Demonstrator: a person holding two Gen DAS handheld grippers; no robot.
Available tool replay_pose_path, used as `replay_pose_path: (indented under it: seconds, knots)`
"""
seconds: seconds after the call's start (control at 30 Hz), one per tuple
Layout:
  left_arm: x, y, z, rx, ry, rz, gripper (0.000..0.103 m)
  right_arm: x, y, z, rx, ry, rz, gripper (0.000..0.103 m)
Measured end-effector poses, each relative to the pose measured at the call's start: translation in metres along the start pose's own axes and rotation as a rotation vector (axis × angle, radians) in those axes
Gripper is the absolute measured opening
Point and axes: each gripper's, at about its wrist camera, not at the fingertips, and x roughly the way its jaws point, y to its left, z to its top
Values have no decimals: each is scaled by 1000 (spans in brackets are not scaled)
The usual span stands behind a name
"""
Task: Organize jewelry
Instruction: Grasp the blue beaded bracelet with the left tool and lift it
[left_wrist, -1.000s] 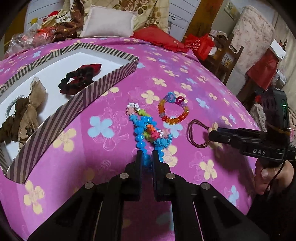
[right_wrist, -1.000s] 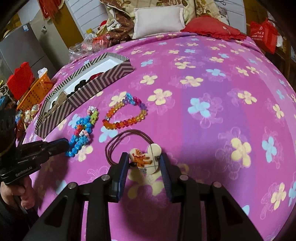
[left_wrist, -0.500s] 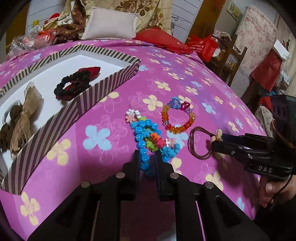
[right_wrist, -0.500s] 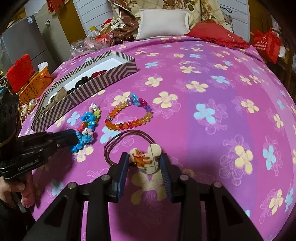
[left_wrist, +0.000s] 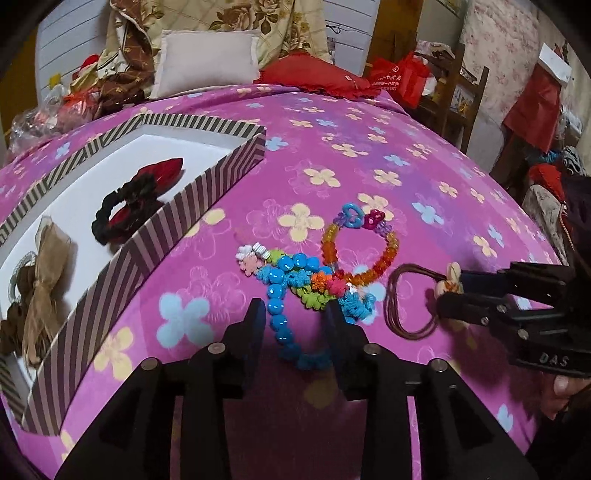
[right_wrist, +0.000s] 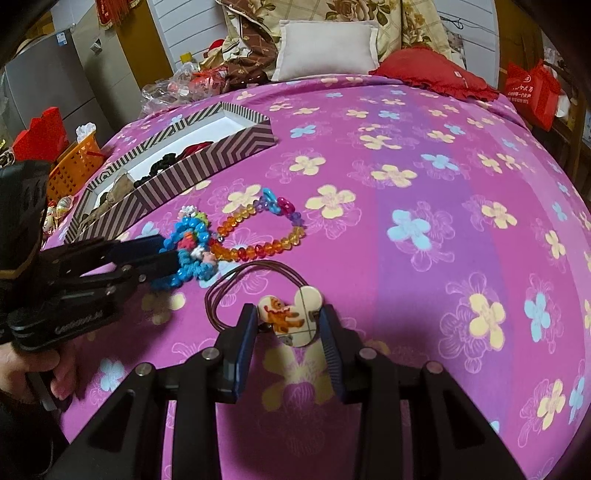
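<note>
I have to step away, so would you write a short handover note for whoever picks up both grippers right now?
Left gripper: open, its jaws have just been opening, with the blue bead bracelet lying loose between them on the bedspread.
Right gripper: closed on the heart charm of the brown hair tie.
Striped box: already holds the dark scrunchie and the tan bow.
Still out on the bedspread: the blue bead bracelet, the orange bead bracelet and the brown hair tie.
Left to do: move those three into the striped box.
</note>
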Motion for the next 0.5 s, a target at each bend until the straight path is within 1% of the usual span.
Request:
replay_pose_path:
  seconds: [0.03, 0.07, 0.1, 0.13, 0.17, 0.3, 0.33, 0.5]
  knots:
    - [0, 0, 0, 3, 0, 6, 34, 0, 0, 0, 0, 0, 1, 36]
    - [1, -1, 0, 10, 2, 21, 29, 0, -1, 1, 0, 0, 1, 36]
    - [0, -2, -1, 16, 3, 44, 21, 0, 0, 0, 1, 0, 1, 36]
    - [1, -2, -1, 22, 4, 76, 16, 0, -1, 1, 3, 1, 2, 36]
    - [0, -1, -2, 16, 4, 83, 11, 0, 0, 0, 2, 1, 1, 36]
    - [-7, 6, -5, -28, 6, 50, 11, -1, -1, 1, 2, 2, 1, 36]
    - [-13, 7, -5, -36, -9, 31, 11, -1, -2, 1, 6, 2, -2, 36]
    - [-59, 14, 3, -79, -166, -102, 11, -13, -9, 5, 39, -50, -15, 36]
